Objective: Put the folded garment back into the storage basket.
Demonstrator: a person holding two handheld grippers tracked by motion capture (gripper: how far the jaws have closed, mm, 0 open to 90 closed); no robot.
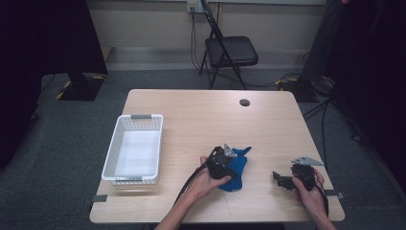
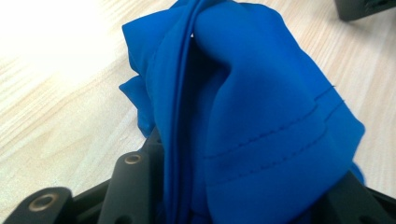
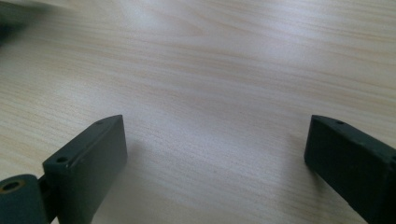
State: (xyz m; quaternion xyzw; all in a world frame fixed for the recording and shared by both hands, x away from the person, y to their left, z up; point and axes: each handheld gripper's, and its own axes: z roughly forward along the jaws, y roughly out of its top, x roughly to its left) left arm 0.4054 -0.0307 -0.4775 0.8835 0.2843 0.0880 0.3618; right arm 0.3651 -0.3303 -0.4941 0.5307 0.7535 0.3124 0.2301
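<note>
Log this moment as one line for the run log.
left gripper: shut on blue cloth | right gripper: open over bare table | basket: empty, left of the cloth

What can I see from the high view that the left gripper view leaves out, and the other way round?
High view alone: the white basket, a folding chair, both forearms, and the right hand-held gripper with open jaws over bare wood. Left gripper view alone: close stitching and folds on the blue cloth bunched between the jaws of the left hand-held gripper. Both share the cloth and the wooden table.
</note>
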